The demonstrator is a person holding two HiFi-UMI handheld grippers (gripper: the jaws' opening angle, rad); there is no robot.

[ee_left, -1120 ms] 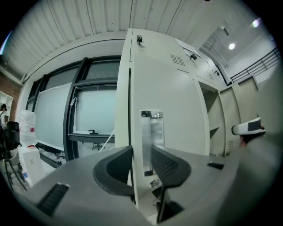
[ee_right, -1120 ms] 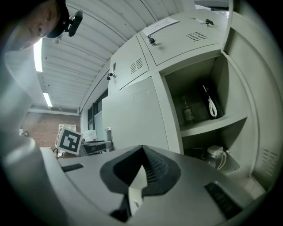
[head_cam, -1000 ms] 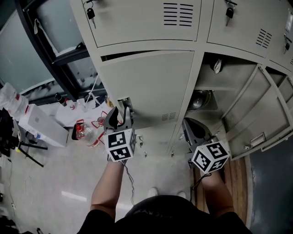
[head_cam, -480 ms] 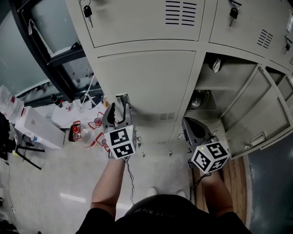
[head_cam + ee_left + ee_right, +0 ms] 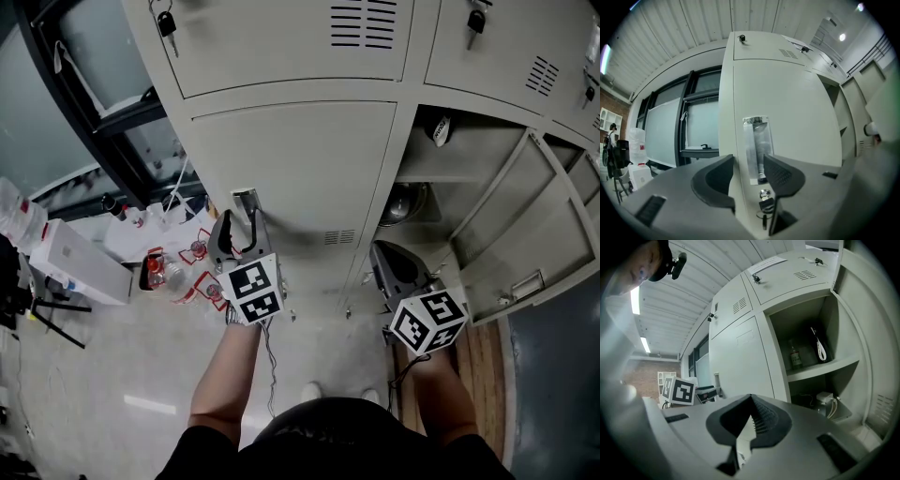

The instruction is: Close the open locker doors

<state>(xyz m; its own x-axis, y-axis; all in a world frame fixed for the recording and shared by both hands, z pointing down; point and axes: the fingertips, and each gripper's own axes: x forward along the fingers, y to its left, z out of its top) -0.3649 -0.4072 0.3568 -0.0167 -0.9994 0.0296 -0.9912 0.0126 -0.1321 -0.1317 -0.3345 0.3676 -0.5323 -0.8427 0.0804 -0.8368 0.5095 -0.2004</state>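
The beige locker door (image 5: 300,169) on the left stands flush with its cabinet. My left gripper (image 5: 239,230) is at that door's handle plate (image 5: 247,202). In the left gripper view the left gripper (image 5: 747,176) is open, its jaws just having widened; they straddle the door's edge and the shiny handle plate (image 5: 757,145) without pressing on them. A key (image 5: 764,204) hangs below the plate. My right gripper (image 5: 382,255) is shut and empty, low in front of the open compartment (image 5: 422,187). That compartment's open door (image 5: 520,234) swings out to the right. The right gripper (image 5: 750,420) faces the compartment (image 5: 811,352).
Inside the open locker are a bottle (image 5: 796,355), a shelf (image 5: 825,369) and a white device (image 5: 825,397). Bottles and clutter (image 5: 173,267) and a white box (image 5: 84,258) lie on the floor at left. A black window frame (image 5: 94,94) stands beside the lockers. Keys (image 5: 166,21) hang above.
The left door had a gap along its top edge and now sits flush. My left gripper went in with it and its jaws spread wider. The right gripper has not moved.
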